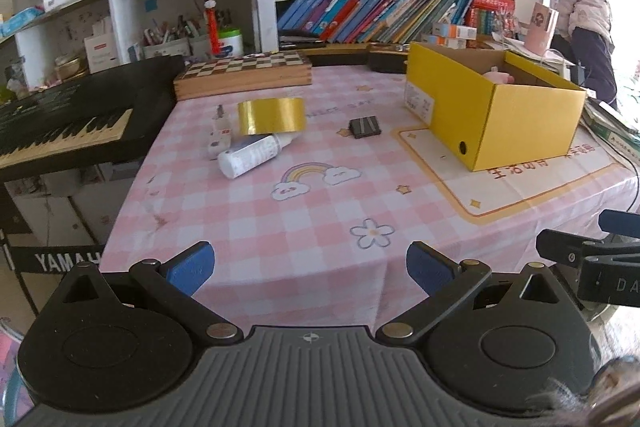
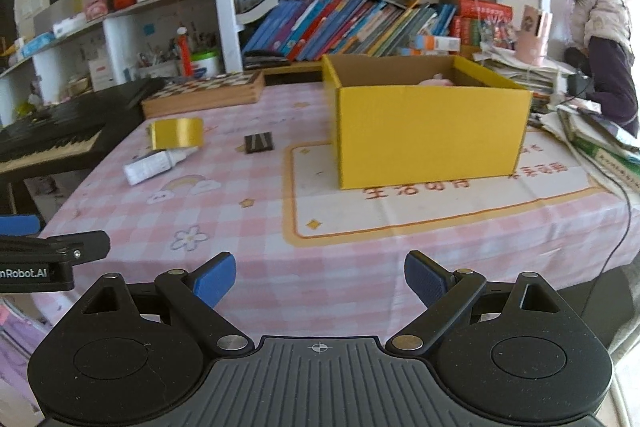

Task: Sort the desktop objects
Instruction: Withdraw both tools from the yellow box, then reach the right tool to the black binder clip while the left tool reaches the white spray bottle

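A gold tape roll (image 1: pixel 271 115) (image 2: pixel 176 133) stands on the pink checked tablecloth (image 1: pixel 280 219), with a white bottle (image 1: pixel 252 155) (image 2: pixel 154 165) lying in front of it and a small clear bottle (image 1: pixel 219 135) to its left. A small dark flat object (image 1: pixel 364 127) (image 2: pixel 259 142) lies nearer the yellow box (image 1: pixel 488 111) (image 2: pixel 428 131), which holds something pink (image 1: pixel 498 75). My left gripper (image 1: pixel 310 267) is open and empty over the near table edge. My right gripper (image 2: pixel 320 277) is open and empty, to the right of the left one.
A black keyboard (image 1: pixel 64 123) stands left of the table. A chessboard box (image 1: pixel 244 73) lies at the back. Bookshelves (image 1: pixel 380 11) line the wall. Stacked papers (image 2: pixel 600 143) lie right of the box. A child (image 2: pixel 604 27) sits at the far right.
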